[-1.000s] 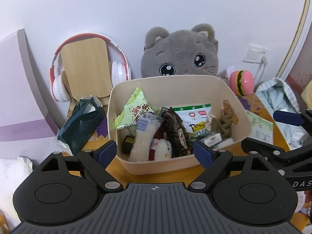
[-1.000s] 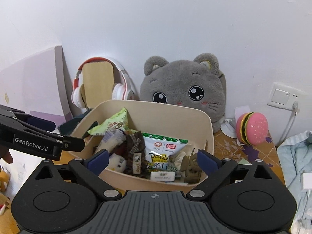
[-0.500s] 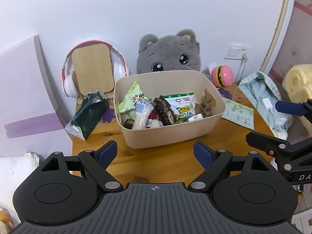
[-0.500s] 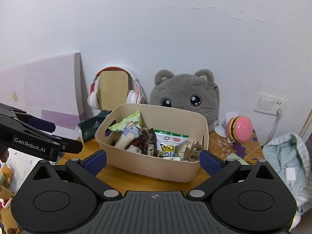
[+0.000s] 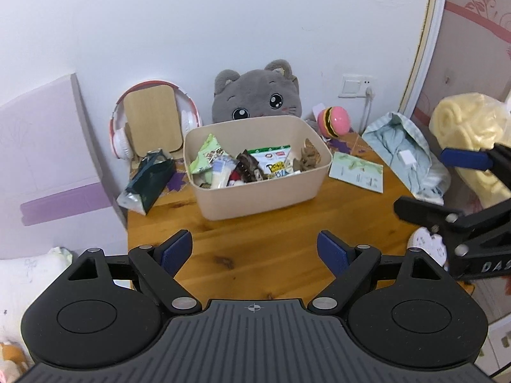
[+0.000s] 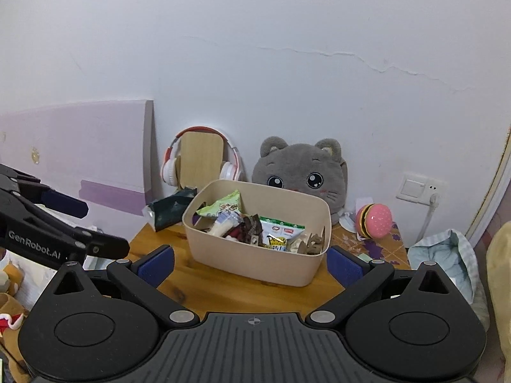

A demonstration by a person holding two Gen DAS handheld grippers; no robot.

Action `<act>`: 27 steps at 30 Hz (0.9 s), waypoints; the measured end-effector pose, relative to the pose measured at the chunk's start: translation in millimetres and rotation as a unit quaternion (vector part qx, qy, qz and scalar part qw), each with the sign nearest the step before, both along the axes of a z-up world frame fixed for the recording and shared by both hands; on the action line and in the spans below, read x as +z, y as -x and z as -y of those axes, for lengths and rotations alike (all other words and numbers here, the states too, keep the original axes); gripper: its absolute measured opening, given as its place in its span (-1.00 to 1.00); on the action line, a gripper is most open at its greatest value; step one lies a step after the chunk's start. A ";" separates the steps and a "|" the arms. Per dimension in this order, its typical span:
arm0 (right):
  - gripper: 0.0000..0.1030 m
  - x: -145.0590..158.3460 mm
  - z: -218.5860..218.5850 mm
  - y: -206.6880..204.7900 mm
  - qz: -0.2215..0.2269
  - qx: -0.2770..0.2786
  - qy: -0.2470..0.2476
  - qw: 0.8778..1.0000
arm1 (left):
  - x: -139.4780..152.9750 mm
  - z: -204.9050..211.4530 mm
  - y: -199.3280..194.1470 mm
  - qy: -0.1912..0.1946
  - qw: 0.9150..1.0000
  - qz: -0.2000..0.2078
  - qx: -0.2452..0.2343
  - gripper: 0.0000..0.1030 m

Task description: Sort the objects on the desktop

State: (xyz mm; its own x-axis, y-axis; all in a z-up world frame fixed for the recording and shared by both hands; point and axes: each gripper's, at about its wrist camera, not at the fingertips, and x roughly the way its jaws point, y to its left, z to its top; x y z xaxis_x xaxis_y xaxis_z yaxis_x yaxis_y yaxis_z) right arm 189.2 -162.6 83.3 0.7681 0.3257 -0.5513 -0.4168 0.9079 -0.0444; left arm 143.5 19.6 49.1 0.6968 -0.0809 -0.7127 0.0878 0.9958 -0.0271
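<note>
"GenRobot.AI" stands on the left gripper (image 6: 80,220), "DAS" on the right gripper (image 5: 447,188); snack packet print is unreadable

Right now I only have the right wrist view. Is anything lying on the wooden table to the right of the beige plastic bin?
Observer: Yes. A pale green paper leaflet lies flat on the wooden table, close beside the beige plastic bin.
Operator: Anything on the light blue cloth past it?
Observer: A small white rectangular charger block rests in the folds of the light blue cloth.
</note>
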 end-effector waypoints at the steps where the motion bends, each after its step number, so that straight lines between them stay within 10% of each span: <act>1: 1.00 3.4 0.8 7.1 0.002 0.001 -0.001 1.000 | 1.5 0.1 6.9 0.000 1.000 -0.001 -0.001 0.70; 27: 1.00 29.9 11.4 110.1 -0.049 -0.015 -0.013 0.999 | 48.6 0.4 121.8 0.008 0.999 0.022 -0.024 0.70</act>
State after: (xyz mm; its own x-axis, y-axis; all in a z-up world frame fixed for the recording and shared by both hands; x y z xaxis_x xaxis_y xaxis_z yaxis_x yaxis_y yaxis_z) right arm 79.1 -174.0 113.2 0.7208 0.3192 -0.6152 -0.3911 0.9202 0.0192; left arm 21.8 19.2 97.7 0.7222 -0.1271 -0.6799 0.1374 0.9897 -0.0391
